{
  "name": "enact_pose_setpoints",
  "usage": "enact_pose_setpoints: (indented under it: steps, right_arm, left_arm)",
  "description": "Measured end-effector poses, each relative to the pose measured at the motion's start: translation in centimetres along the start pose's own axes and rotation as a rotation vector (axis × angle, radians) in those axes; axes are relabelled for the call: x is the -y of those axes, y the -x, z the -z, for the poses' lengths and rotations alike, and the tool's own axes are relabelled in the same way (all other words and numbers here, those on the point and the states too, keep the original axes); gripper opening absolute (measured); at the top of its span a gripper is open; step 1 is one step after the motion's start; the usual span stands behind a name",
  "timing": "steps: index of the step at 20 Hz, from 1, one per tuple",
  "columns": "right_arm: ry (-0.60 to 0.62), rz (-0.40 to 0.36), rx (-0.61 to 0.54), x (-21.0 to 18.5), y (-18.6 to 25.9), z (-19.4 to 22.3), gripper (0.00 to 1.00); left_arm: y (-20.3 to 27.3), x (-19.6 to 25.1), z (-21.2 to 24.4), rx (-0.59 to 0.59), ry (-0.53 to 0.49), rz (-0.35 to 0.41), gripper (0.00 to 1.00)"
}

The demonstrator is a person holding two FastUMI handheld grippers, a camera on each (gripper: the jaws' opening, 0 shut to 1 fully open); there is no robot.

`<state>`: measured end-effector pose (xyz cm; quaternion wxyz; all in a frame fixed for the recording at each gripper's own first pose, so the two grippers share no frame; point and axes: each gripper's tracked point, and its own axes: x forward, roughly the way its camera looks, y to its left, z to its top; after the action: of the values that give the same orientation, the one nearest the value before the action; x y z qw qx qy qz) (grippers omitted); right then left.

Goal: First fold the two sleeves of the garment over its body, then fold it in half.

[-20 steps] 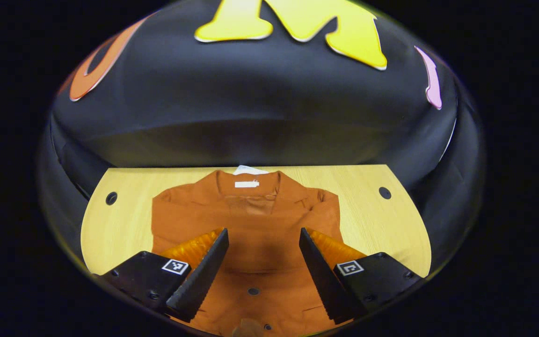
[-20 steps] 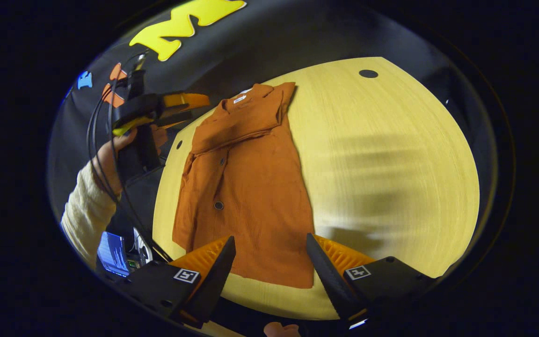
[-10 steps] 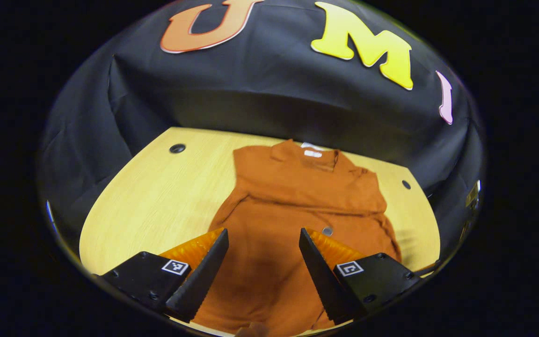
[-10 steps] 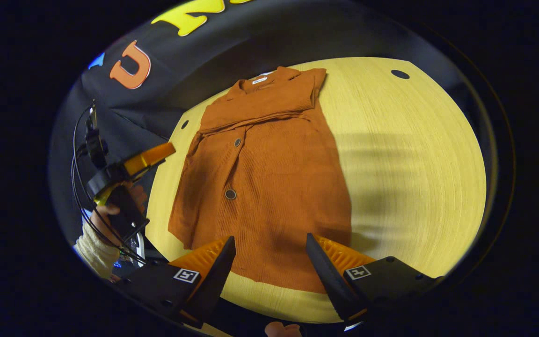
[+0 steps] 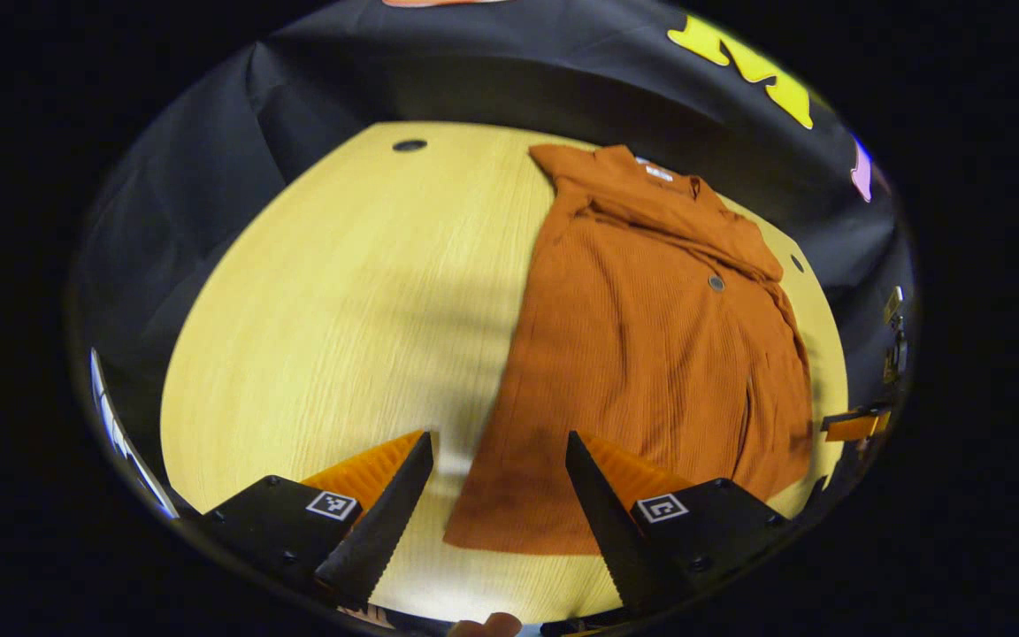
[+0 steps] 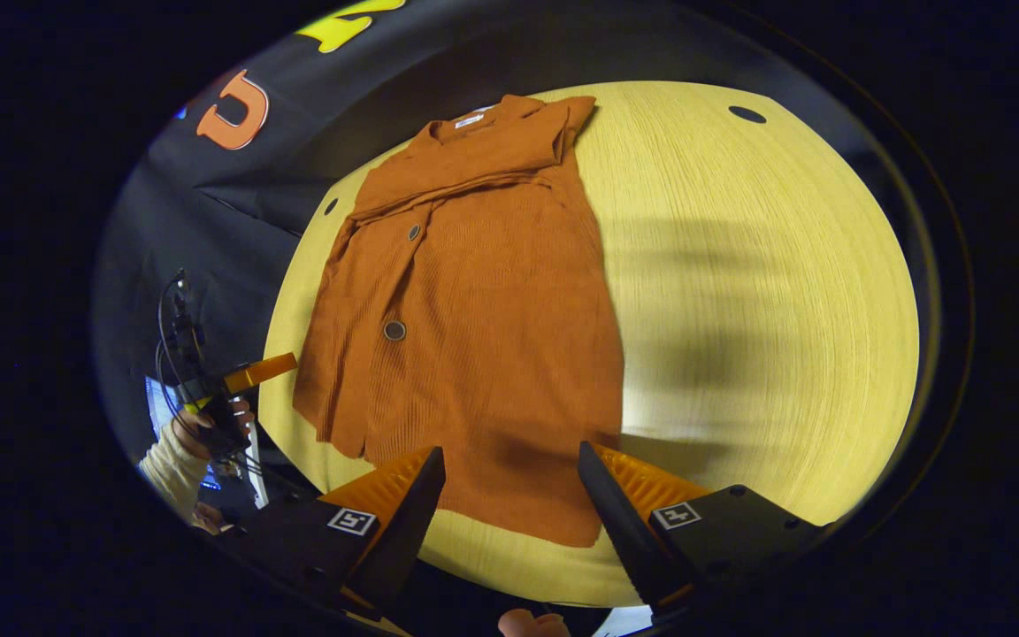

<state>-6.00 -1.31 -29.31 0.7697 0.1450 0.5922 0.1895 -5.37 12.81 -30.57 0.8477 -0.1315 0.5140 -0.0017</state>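
A rust-orange buttoned garment [image 5: 651,354] lies flat on the light wooden table [image 5: 333,301], collar at the far end. Its sleeves lie folded across the chest [image 6: 465,164]. My left gripper [image 5: 496,513] hovers open over the hem's near left corner [image 5: 465,531], with nothing between its fingers. My right gripper [image 6: 509,522] is open above the hem's near right corner [image 6: 571,531], also holding nothing. In the right gripper view the left gripper [image 6: 257,370] shows at the table's left edge, held by a hand [image 6: 187,433]. The right gripper [image 5: 854,426] peeks in at the far right of the left gripper view.
The table has small dark holes near its far corners [image 5: 409,145] [image 6: 747,114]. Bare wood stretches left of the garment in the left gripper view and to its right [image 6: 757,310] in the right gripper view. Black cloth walls enclose the table.
My left gripper has swung from over the garment's middle down to its near left hem corner. The right gripper edged closer to the hem. The garment has not moved.
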Motion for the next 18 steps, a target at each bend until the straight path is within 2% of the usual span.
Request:
enact_pose_setpoints:
  steps: [1, 2, 3, 4, 5, 6, 8, 10, 11, 12, 15, 17, 18]
  right_arm:
    - [0.002, -0.021, -0.03, 0.5, 0.2, 0.6, 0.97]
    - [0.002, -0.036, -0.062, 1.1, 0.3, 1.3, 0.97]
    - [0.001, -0.044, -0.09, 1.8, 0.3, 1.8, 0.93]
    - [-0.003, -0.06, -0.113, 2.5, 0.7, 2.4, 0.97]
    - [-0.011, -0.08, -0.134, 2.9, 1.0, 2.7, 0.97]
    - [-0.023, -0.097, -0.151, 3.4, 1.1, 3.1, 0.96]
    - [-0.061, -0.163, -0.194, 3.4, 1.3, 3.7, 0.96]
    - [-0.105, -0.195, -0.235, 4.4, 1.1, 4.7, 0.96]
    - [-0.126, -0.21, -0.261, 4.8, 0.9, 5.1, 0.96]
    - [-0.155, -0.252, -0.271, 4.5, 1.1, 5.2, 0.96]
    - [-0.207, -0.341, -0.267, 3.7, 0.8, 4.8, 0.94]
    - [-0.225, -0.38, -0.269, 2.8, 0.2, 4.7, 0.92]
    - [-0.223, -0.392, -0.269, 2.1, -0.2, 4.8, 0.9]
  left_arm:
    - [-0.4, 0.9, 0.5, -0.067, 0.005, 0.056, 0.99]
    - [-0.3, -0.2, 1.0, -0.103, 0.006, 0.09, 1.0]
    - [-0.2, -0.9, 1.0, -0.131, 0.001, 0.091, 0.99]
    - [-0.4, -2.1, 0.6, -0.155, 0.001, 0.09, 0.99]
    - [-0.3, -2.1, 0.2, -0.179, 0.016, 0.125, 0.99]
    - [0.1, -1.6, 0.3, -0.223, 0.037, 0.177, 0.96]
    - [0.7, -0.5, 1.3, -0.35, 0.079, 0.298, 0.98]
    - [1.2, 0.4, 2.1, -0.451, 0.091, 0.404, 0.96]
    - [1.5, 0.4, 2.2, -0.469, 0.077, 0.444, 1.0]
    - [1.7, 0.3, 2.2, -0.484, 0.057, 0.475, 0.94]
    - [1.5, 0.5, 1.3, -0.513, 0.08, 0.556, 0.92]
    - [1.4, 0.2, 1.5, -0.521, 0.115, 0.577, 0.91]
    - [1.5, 0.2, 1.3, -0.515, 0.13, 0.594, 0.84]
